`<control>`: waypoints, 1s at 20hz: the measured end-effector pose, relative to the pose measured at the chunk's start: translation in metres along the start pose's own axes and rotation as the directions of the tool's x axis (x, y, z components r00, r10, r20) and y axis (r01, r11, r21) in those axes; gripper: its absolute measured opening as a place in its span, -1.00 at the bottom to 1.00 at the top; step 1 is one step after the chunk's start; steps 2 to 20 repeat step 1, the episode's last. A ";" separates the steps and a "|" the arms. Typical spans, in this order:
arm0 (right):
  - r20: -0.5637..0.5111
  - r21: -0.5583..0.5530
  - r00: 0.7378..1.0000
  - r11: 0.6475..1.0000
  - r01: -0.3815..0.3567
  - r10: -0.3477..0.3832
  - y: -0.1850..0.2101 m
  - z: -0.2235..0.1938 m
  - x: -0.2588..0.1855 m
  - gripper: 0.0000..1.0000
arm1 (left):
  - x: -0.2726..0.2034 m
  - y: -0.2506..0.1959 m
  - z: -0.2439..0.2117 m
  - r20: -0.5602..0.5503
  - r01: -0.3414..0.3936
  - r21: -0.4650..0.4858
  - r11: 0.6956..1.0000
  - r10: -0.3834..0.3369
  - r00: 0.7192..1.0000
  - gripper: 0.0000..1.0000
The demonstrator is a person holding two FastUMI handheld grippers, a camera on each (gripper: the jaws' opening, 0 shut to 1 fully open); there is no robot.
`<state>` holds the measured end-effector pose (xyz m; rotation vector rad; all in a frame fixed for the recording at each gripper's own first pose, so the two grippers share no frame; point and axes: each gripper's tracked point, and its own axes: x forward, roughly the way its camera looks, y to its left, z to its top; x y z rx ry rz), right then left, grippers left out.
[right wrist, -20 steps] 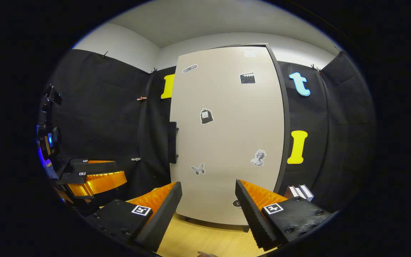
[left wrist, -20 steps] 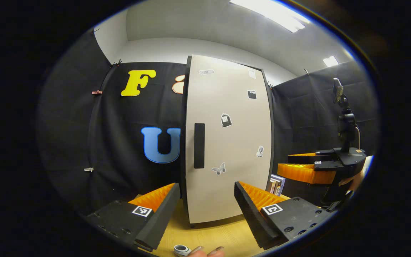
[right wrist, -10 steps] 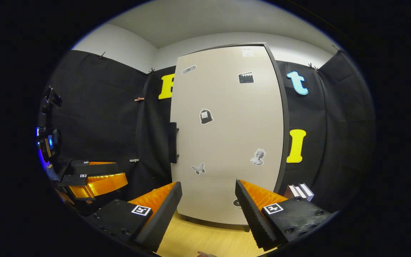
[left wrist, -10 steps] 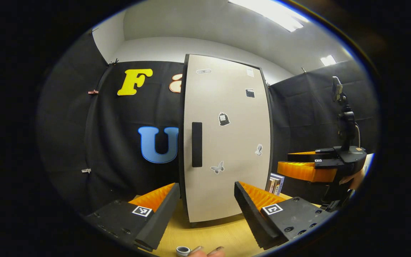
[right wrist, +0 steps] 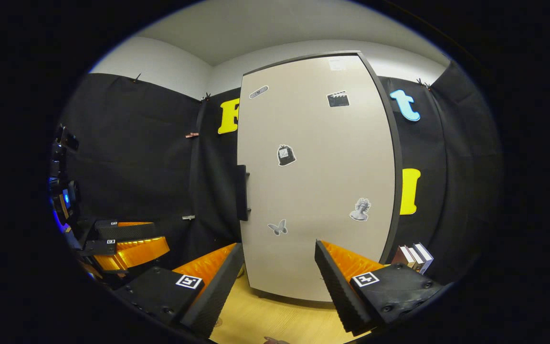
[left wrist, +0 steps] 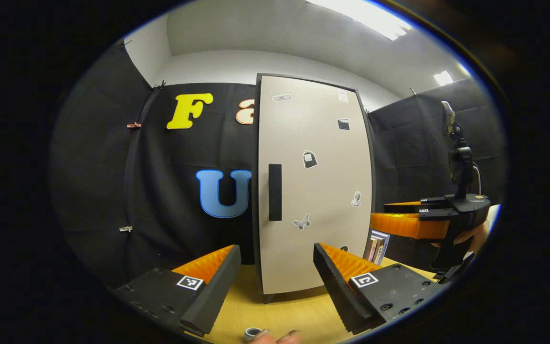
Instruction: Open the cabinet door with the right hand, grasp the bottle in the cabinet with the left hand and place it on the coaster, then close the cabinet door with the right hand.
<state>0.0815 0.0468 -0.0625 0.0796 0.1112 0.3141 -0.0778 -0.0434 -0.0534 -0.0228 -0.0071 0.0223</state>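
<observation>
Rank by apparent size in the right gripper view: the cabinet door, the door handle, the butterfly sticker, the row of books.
1. cabinet door, by far the largest
2. door handle, seen edge-on, and row of books: they look similar in size, so no firm order
3. butterfly sticker, the smallest

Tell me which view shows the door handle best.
Left gripper view: the handle faces the camera as a full dark bar on the closed door. The right gripper view shows it edge-on at the door's left edge.
</observation>
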 end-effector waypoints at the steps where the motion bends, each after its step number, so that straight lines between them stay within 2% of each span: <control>1: -0.001 0.001 1.000 1.000 -0.009 0.009 0.002 -0.001 0.001 0.96 | -0.001 0.003 0.000 0.001 -0.010 0.000 1.000 0.010 1.000 0.93; 20: -0.001 0.001 1.000 1.000 -0.009 0.009 0.002 -0.001 0.001 0.96 | -0.001 0.003 0.000 0.001 -0.010 0.000 1.000 0.010 1.000 0.93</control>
